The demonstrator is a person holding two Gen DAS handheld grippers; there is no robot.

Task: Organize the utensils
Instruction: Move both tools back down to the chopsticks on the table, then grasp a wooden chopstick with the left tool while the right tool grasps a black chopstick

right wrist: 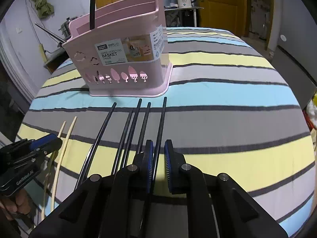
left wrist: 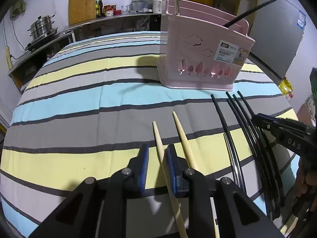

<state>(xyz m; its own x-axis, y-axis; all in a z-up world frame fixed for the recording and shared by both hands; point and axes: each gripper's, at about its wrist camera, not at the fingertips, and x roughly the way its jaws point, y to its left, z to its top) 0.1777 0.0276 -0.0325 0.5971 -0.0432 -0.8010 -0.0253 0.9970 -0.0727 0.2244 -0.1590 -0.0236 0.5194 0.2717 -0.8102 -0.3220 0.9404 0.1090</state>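
Left gripper point(left wrist: 157, 168) has one pale wooden chopstick point(left wrist: 158, 138) running up between its blue pads point(left wrist: 144, 164). The stick lies against the right pad with a clear gap to the left pad, so it is not clamped: jaws narrowly open around it. The second wooden chopstick point(left wrist: 183, 132) lies just outside the right finger, nearly parallel.

Right gripper point(right wrist: 158, 164) straddles the rightmost black chopstick point(right wrist: 161, 123). The stick hugs the left pad with daylight on the right side, so again narrowly open, no grip. The other black chopsticks point(right wrist: 126, 132) fan out to this gripper's left. All lie flat on the striped tablecloth point(right wrist: 218, 119).

The pink chopstick basket point(right wrist: 122, 59) stands ahead of both grippers, past the stick tips, with one black chopstick point(right wrist: 92, 4) already upright in it.

Handling, as a judgement:
- Sticks are light, thin, stiff and unlikely to break.
- Black ones look glossy, so probably slippery; wood should hold better on the ribbed pads.
- Round and tapered, so they may roll or pivot in a two-pad pinch.
- They lie flush on soft cloth, so fingertips need to press in a little to get beside the stick.
- Best hold looks like the thicker handle end near the grippers, which leaves the tip free to go down into a basket slot.
- A neighbouring stick could get caught on the way.
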